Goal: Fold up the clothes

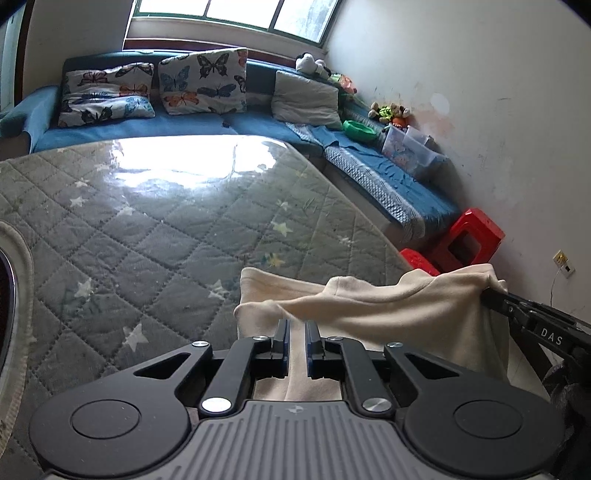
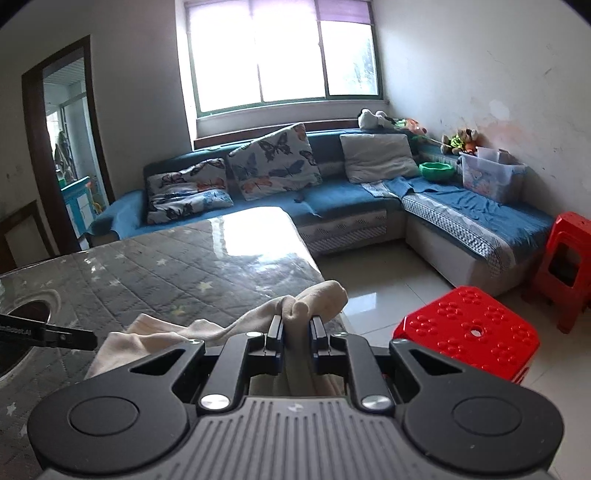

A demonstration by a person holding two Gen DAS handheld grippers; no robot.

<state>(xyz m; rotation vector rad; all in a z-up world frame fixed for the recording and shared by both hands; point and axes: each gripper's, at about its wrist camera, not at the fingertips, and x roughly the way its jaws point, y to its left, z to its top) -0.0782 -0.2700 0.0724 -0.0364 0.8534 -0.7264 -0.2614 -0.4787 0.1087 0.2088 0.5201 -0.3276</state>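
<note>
At the bottom centre of the left wrist view, the left gripper (image 1: 295, 326) pinches the cream garment (image 1: 388, 306) between narrowed jaws. The right gripper (image 2: 297, 323) clamps a bunched fold of the same garment (image 2: 317, 295) at the table's (image 2: 166, 266) right edge. Beyond stand red stools (image 2: 469, 332) and a blue sofa (image 2: 332, 199).

Both cameras sit low behind their own black fingers, close over the grey quilted star-patterned table (image 1: 147, 229) (image 2: 155, 273), facing the blue corner sofa (image 1: 207, 125) (image 2: 332, 199) and bright window (image 1: 236, 11) (image 2: 280, 62) beyond; both catch them.
</note>
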